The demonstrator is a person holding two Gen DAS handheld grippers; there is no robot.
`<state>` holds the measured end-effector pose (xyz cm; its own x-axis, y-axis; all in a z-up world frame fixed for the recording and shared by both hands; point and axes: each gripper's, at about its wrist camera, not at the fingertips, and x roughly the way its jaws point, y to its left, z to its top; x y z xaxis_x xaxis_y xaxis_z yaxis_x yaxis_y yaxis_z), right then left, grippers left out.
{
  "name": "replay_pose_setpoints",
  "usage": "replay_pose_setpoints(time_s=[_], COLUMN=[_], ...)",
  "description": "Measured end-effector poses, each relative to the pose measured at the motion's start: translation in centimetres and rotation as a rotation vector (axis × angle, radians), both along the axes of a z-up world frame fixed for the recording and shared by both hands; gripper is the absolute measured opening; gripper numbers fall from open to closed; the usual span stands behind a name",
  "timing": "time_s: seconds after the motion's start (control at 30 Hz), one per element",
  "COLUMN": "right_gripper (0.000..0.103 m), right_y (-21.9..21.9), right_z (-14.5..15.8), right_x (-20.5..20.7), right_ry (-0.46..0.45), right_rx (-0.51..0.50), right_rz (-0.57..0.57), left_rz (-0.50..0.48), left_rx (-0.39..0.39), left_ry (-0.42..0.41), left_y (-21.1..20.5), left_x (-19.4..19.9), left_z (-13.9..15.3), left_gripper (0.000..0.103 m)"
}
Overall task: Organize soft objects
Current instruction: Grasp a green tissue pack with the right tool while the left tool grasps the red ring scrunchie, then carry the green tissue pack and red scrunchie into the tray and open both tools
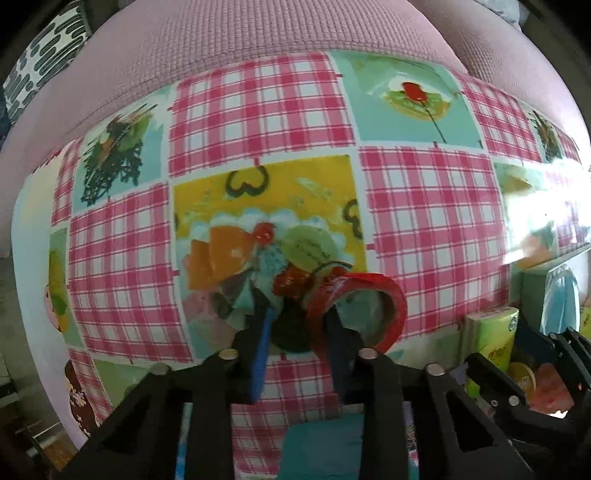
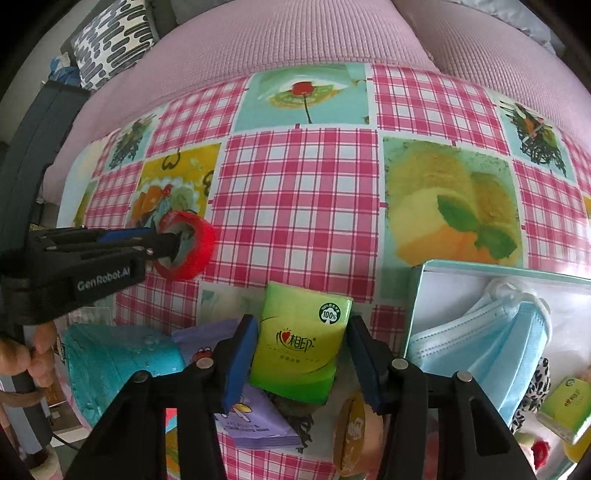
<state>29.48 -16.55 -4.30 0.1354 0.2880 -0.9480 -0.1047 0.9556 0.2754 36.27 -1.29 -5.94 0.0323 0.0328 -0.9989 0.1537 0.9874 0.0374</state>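
Note:
My left gripper (image 1: 299, 328) is shut on a red tape roll (image 1: 369, 310), pinching its wall and holding it over the checked tablecloth; it also shows in the right wrist view (image 2: 188, 247). My right gripper (image 2: 301, 354) is open, its blue pads on either side of a green tissue pack (image 2: 301, 343), not touching it. A white box with a teal rim (image 2: 415, 295) at the right holds a blue face mask (image 2: 491, 343) and another green tissue pack (image 2: 569, 410).
A purple wipes packet (image 2: 251, 417), a teal sponge-like block (image 2: 118, 362) and an orange-yellow packet (image 2: 354, 432) lie near the table's front edge. A pink sofa (image 2: 295, 33) stands behind the table (image 2: 295, 192). A patterned cushion (image 2: 107, 40) is at the back left.

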Motion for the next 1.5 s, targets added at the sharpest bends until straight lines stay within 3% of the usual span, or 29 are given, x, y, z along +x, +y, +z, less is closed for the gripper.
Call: replay_pose_setpoints(time_s=[0.1,0.37,0.77,1.03,1.23,1.5], right_gripper=[0.052,0.051,0.051,0.051,0.051,0.051], right_y=[-0.4,-0.3,-2.2,-4.5,-7.0,-10.5], right_z=[0.1,1.0,6.1,11.6,14.1,15.2], right_x=[-0.2,-0.6,-2.8,-6.9,-10.4,-14.9], right_ry=[-0.003,-0.02,-0.092,-0.153,-0.167,-0.166], right_rx=[-0.004,-0.001,0.015,0.019,0.015,-0.001], right_rz=[-0.003,0.009,-0.001,-0.01,-0.034,-0.055], left_rz=[0.004,0.005,0.019,-0.005,-0.042,-0.117], left_rx=[-0.011,-0.014,-0.034,-0.081,-0.119,-0.164], left_ry=[-0.011,-0.036,-0.143,-0.211,-0.24,-0.272], left_y=[0.5,0.6,0.7,-1.0,-3.4,-7.0], left_x=[0.0,-0.8,-4.6,-9.3,-12.9,-18.6], left_z=[0.1,0.8,9.3,15.1,16.8,18.1], left_gripper=[0.009,0.009,0.009,0.009,0.009,0.009])
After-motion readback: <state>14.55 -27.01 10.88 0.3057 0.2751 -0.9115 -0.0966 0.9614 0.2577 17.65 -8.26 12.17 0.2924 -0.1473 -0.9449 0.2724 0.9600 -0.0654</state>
